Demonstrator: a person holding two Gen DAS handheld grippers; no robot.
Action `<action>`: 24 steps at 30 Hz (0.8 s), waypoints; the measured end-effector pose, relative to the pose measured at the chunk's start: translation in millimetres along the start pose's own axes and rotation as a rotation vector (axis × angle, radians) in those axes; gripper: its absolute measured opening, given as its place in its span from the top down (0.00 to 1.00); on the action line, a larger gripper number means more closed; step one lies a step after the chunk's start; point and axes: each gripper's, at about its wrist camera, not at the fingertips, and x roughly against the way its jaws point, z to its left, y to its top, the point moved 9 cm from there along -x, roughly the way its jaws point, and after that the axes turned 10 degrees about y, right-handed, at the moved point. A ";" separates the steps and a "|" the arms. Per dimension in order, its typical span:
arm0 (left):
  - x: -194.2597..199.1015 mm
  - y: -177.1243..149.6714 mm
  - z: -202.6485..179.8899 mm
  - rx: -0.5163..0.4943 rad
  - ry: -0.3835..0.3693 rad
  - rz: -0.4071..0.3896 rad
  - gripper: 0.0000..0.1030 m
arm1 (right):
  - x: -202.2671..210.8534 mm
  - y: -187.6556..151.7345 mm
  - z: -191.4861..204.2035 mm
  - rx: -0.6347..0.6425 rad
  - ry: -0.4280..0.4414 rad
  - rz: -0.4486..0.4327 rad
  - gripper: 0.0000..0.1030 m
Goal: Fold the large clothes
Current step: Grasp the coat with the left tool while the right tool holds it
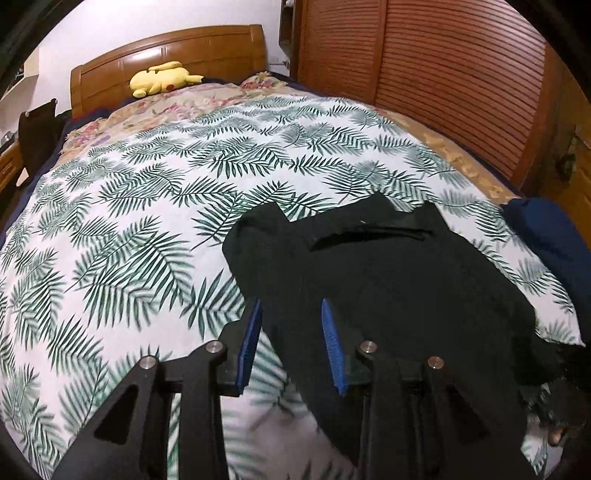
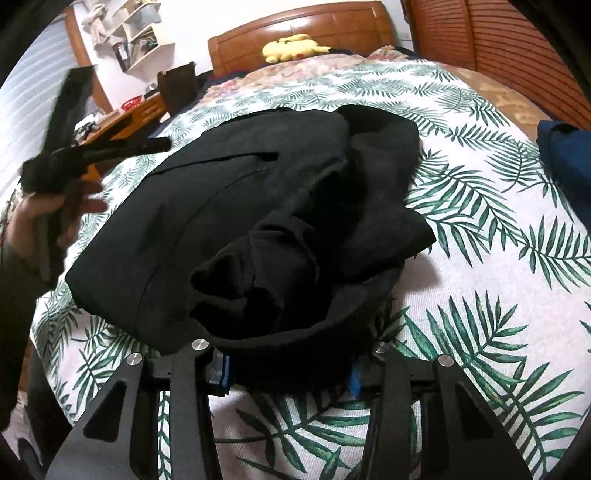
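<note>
Right claw (image 2: 288,376) is pinching the near edge of the black garment (image 2: 258,206), which lies bunched on the leafy bed cover (image 2: 480,295). Left claw (image 1: 291,347) has its blue pads partly apart over the cloth's left side, though whether they squeeze it is unclear. Dark folds hide the garment's shape.

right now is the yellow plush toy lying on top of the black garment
No, the yellow plush toy lies by the headboard, far from the black garment.

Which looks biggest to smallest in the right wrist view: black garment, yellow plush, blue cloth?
1. black garment
2. blue cloth, cut off by the frame edge
3. yellow plush, farthest away, so true size unsure
</note>
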 end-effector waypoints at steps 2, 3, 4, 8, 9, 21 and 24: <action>-10.5 5.2 1.5 0.002 0.010 0.003 0.69 | -0.3 0.9 -0.9 -0.001 0.006 -0.001 0.58; -18.1 9.3 2.7 0.000 0.016 0.005 0.69 | -0.2 1.0 -0.7 0.000 0.007 -0.002 0.58; -21.7 10.5 2.8 -0.002 0.018 0.006 0.69 | -0.2 1.2 -1.0 0.000 0.008 -0.002 0.58; -40.8 17.4 8.2 -0.013 0.044 0.016 0.65 | -0.3 1.7 -0.7 0.006 0.008 -0.006 0.58; -46.8 18.6 11.0 -0.019 0.067 0.021 0.64 | -0.4 1.9 -0.6 0.008 0.008 -0.007 0.58; -87.8 20.1 17.7 -0.043 0.106 0.061 0.50 | -1.8 3.3 -1.3 0.007 0.022 -0.008 0.57; -90.7 20.9 19.0 -0.043 0.103 0.065 0.49 | -1.9 3.5 -1.6 0.007 0.022 -0.009 0.57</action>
